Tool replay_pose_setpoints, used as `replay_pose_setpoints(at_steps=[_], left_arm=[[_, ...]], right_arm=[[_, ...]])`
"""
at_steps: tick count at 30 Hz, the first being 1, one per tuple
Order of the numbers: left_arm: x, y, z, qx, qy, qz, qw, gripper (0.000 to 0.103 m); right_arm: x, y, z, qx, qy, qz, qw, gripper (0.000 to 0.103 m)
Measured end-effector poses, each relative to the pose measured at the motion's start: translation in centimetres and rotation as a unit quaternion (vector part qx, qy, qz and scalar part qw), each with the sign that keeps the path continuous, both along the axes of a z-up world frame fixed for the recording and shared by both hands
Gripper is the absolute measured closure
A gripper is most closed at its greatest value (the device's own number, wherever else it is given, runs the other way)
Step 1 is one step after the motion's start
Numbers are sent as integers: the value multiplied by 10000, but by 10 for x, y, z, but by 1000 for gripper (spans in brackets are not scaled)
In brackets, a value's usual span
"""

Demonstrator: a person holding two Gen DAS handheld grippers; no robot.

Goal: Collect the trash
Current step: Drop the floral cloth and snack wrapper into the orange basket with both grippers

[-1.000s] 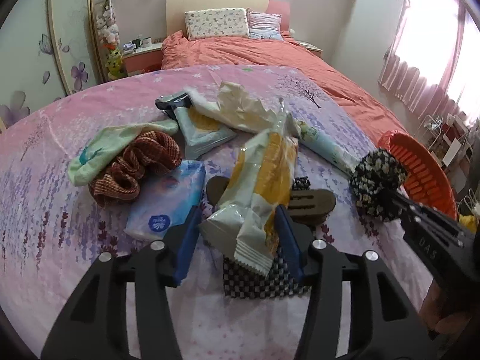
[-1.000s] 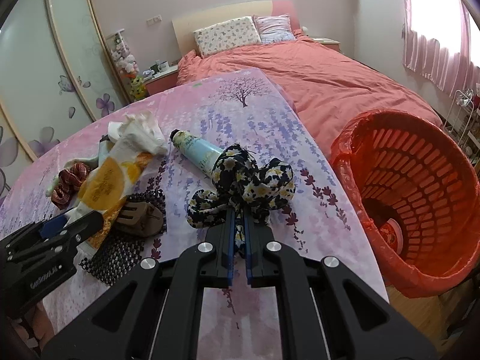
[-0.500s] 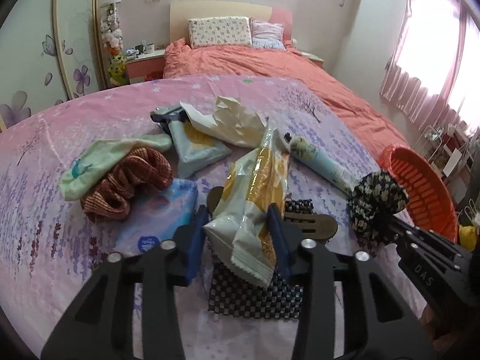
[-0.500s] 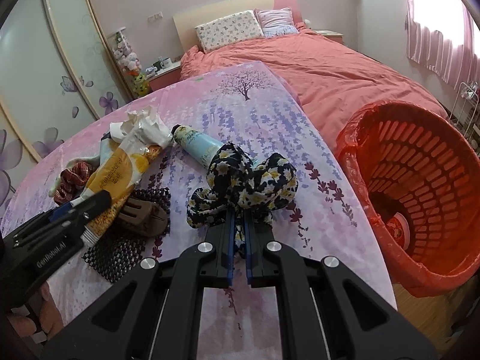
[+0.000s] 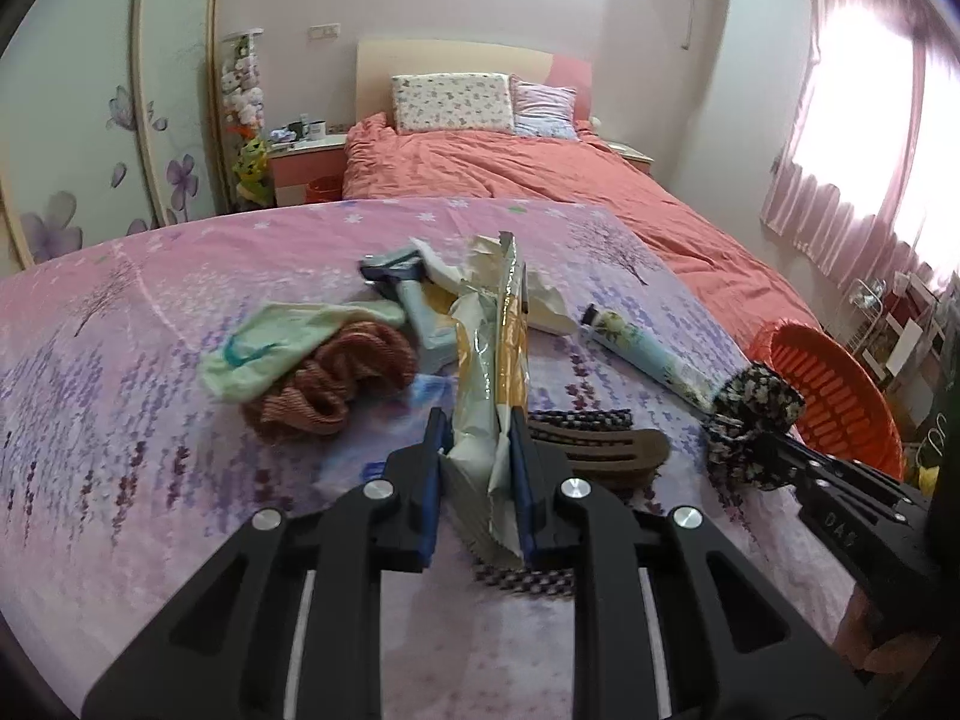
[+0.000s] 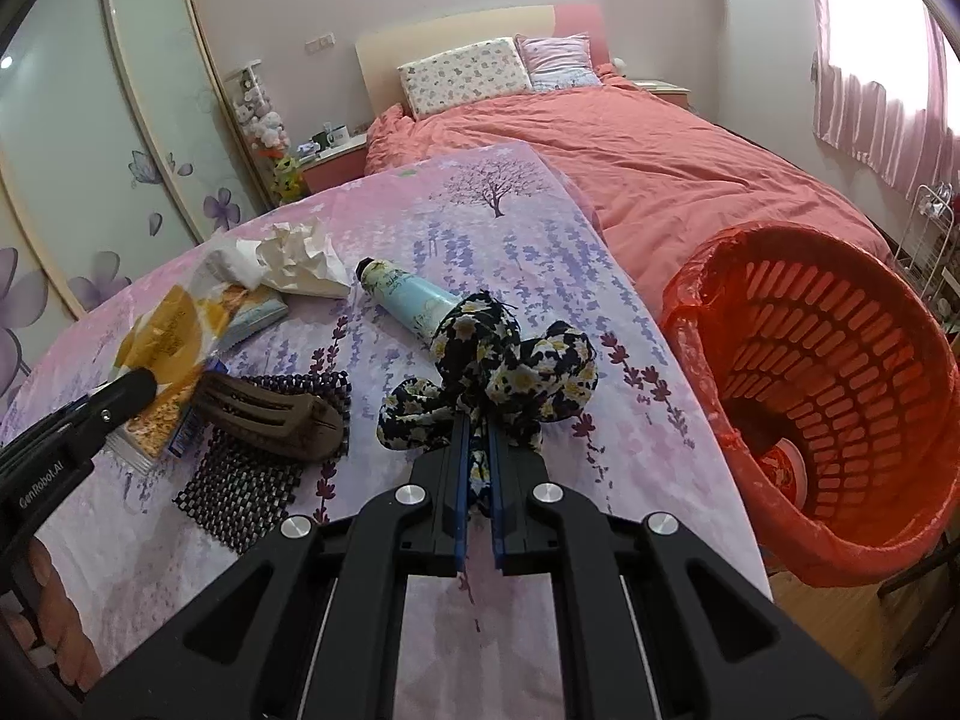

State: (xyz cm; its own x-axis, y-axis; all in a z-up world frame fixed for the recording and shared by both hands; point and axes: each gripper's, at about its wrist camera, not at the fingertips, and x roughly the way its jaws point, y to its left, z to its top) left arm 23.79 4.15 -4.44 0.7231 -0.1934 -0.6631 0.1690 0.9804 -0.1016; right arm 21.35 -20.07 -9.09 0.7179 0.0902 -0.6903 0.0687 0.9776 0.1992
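Note:
A yellow and white snack wrapper (image 5: 489,348) stands upright between the blue pads of my left gripper (image 5: 477,426). The jaws are closing and the pads squeeze its lower end. The right wrist view shows the same wrapper (image 6: 162,336) at the left, with the left gripper (image 6: 132,387) on it. My right gripper (image 6: 477,426) is shut on a dark floral scrunchie (image 6: 516,372), held just above the purple tablecloth. An orange lined waste basket (image 6: 780,240) stands off the table's right edge, with some item at its bottom.
On the table lie a crumpled tissue (image 6: 300,258), a hand cream tube (image 6: 408,300), a brown hair clip (image 6: 270,414) on a chequered mat (image 6: 240,480), a red-brown scrunchie (image 5: 336,378), a green cloth (image 5: 282,342) and a tissue pack (image 5: 420,312). A bed lies behind.
The left gripper's jaws have narrowed onto the snack wrapper, squashing it thin, and the gripper has risen with it. The right gripper and floral scrunchie have stayed put.

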Motion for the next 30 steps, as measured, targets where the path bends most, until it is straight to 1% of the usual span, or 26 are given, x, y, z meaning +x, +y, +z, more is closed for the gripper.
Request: replay_pose_setpoints(at_steps=[3, 8, 16, 23, 30], left_arm=[[-2, 8, 6, -4, -42, 92, 9999, 82], [-10, 14, 21, 12, -171, 171, 9997, 82], [-26, 6, 45, -9, -378, 132, 9992, 82], [-41, -19, 60, -84, -503, -67, 9987, 82], [-51, -57, 73, -230, -619, -447, 9968, 82]], right_arm=[[-2, -3, 7, 33, -59, -5, 10000, 97], [-10, -5, 25, 31, -285, -29, 9996, 97], [-32, -13, 57, -70, -752, -116, 9971, 97], [-55, -28, 80, -173, -1144, -263, 9929, 97], [-71, -53, 95, -335, -1437, -587, 9873, 97]])
